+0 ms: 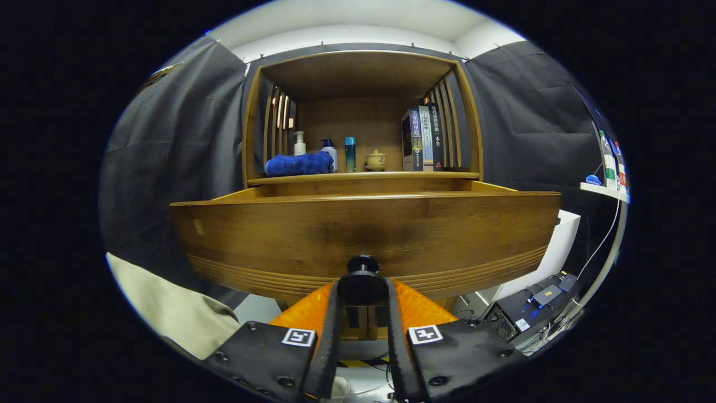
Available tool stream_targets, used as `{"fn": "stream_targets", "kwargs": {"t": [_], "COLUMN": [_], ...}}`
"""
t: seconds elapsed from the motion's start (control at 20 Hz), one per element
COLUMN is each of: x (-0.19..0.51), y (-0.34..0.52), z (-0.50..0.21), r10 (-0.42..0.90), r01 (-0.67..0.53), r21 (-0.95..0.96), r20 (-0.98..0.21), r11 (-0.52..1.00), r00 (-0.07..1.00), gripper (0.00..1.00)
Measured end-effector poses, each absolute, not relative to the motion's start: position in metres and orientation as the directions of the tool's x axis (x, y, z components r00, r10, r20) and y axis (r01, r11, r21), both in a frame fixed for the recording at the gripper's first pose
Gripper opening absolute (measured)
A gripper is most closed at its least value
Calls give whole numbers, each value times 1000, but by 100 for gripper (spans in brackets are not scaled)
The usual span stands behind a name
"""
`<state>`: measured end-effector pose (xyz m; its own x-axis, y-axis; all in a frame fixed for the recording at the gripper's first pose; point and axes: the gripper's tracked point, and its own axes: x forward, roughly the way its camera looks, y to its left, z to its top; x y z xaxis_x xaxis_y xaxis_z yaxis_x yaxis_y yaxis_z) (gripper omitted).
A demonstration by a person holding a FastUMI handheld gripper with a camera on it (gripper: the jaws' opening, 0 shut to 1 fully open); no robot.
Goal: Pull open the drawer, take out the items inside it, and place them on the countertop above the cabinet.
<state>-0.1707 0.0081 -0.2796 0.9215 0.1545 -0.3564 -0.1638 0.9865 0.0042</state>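
A wooden drawer front stands close ahead, pulled out from the cabinet so its side walls show behind it. Its round dark knob sits low in the middle of the front. My gripper is shut on that knob, one finger pressing each side. The inside of the drawer is hidden behind its front. Above and behind the drawer lies the wooden countertop, with a folded blue towel, a white pump bottle, a blue-capped bottle, a teal bottle, a small ceramic jar and several upright books.
Slatted wooden sides and a top board frame the countertop. A person's light sleeve is at the lower left of the drawer. To the right stand a white shelf with bottles, cables and a dark box on the floor.
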Motion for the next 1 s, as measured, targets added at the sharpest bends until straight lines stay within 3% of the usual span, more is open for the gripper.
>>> {"fn": "stream_targets", "kwargs": {"t": [0.55, 0.75, 1.0], "x": [-155, -139, -96], "y": [16, 12, 5], "z": [-200, -160, -122], "r10": [162, 148, 111], "r01": [-176, -126, -89], "r21": [-37, 105, 90], "r20": [-243, -228, -275], "r11": [984, 986, 992], "r00": [957, 962, 955], "gripper": [99, 99, 98]}}
